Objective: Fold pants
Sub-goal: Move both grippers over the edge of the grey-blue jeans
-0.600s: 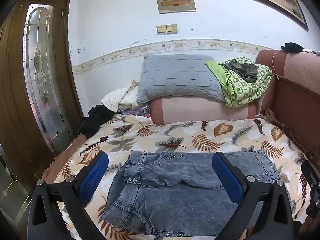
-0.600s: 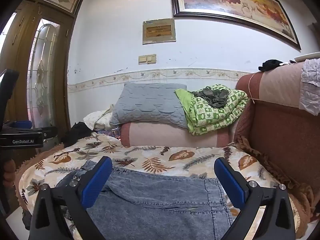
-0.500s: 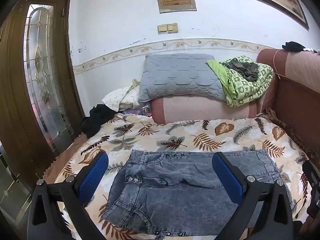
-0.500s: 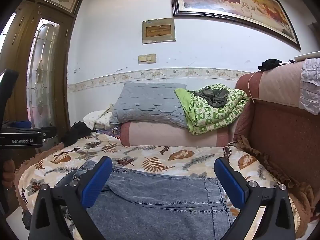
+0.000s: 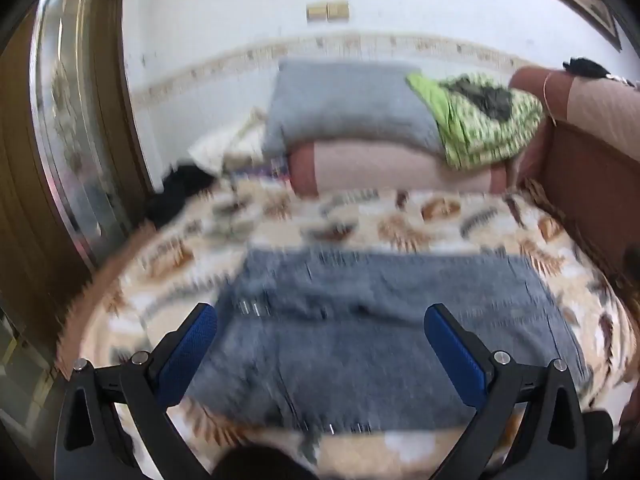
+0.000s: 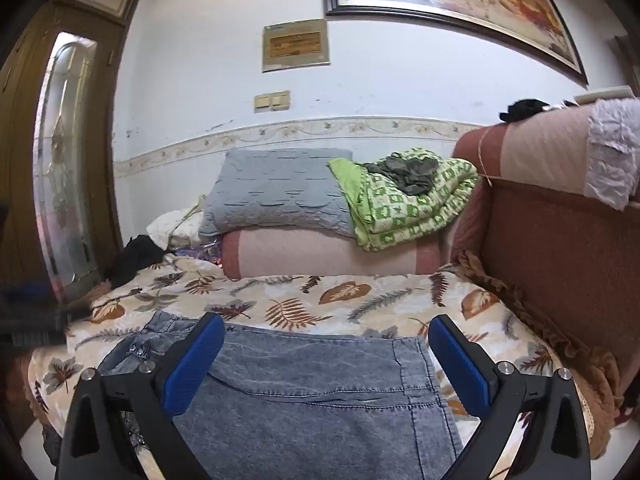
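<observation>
In the left wrist view, the left hand-held gripper is wide open and holds nothing; its blue pads touch nothing. The picture is now blurry, and the view tips lower than it did a moment ago, so the pants fill more of it. The gray denim pants lie flat on the bed with the leaf blanket, between the two fingers and stretching out toward 12 o'clock and 3 o'clock. A gray pillow sits far off at 12 o'clock, with a green quilt at 1 o'clock. In the right wrist view, the right hand-held gripper is also wide open and empty. This view looks almost the same as before. The pants lie right under and between its fingers, at 6 o'clock, with a stitched hem near the finger at 3 o'clock. The buttons show at 9 o'clock.
</observation>
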Motion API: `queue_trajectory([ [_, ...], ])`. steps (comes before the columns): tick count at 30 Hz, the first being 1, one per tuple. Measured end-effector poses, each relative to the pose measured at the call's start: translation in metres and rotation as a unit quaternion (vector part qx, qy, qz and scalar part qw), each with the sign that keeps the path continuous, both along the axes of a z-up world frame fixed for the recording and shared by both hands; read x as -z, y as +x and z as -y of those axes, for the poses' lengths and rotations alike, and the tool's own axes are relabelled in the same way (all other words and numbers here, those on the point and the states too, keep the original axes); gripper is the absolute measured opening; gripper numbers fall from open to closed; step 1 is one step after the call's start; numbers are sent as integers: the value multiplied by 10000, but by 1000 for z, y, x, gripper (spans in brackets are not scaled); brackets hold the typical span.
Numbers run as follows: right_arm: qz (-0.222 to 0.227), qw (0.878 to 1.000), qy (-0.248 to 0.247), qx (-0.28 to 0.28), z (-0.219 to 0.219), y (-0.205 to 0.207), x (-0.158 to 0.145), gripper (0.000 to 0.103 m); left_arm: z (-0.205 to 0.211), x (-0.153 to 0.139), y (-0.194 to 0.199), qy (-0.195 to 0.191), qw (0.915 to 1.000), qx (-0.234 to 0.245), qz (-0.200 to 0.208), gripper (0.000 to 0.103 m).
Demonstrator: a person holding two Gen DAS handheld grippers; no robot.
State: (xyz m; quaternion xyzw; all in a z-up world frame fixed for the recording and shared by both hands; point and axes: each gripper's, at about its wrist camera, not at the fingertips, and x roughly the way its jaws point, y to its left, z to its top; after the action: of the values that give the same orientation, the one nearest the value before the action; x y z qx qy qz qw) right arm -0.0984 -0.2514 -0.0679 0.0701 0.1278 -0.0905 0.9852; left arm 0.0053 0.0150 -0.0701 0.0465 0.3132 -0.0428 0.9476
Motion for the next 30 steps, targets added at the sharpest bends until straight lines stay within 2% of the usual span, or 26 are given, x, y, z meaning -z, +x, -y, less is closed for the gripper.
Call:
queue_trajectory([
  [2, -91, 9999, 16, 89, 5, 2, 1, 103, -6, 25, -7, -171, 9992, -14, -354, 103],
  [4, -150, 9998, 102, 125, 10, 3, 3, 103, -6, 46, -20, -178, 9981, -67, -584, 103],
  [8, -250, 9995, 123, 172, 13, 5, 7, 103, -4, 71, -49, -346, 9952, 49, -909, 103],
  [10, -284, 9994, 110, 188, 11, 6, 8, 103, -5, 71, -58, -417, 9947, 76, -933, 103],
  [13, -348, 9991, 98, 217, 8, 7, 7, 103, -3, 64, -68, -351, 9967, 42, -735, 103],
  [15, -330, 9992, 103, 223, 9, 6, 5, 103, -2, 60, -71, -473, 9962, 211, -696, 103],
  [22, -459, 9983, 130, 349, 12, 7, 1, 103, 0, 66, -70, -764, 9903, 561, -1016, 103],
  [24, -485, 9980, 97, 403, 13, 8, 0, 103, 2, 63, -71, -652, 9920, 534, -941, 103],
  [30, -617, 9969, 67, 488, 16, 12, 0, 103, 10, 54, -53, 68, 9944, 517, -918, 103],
])
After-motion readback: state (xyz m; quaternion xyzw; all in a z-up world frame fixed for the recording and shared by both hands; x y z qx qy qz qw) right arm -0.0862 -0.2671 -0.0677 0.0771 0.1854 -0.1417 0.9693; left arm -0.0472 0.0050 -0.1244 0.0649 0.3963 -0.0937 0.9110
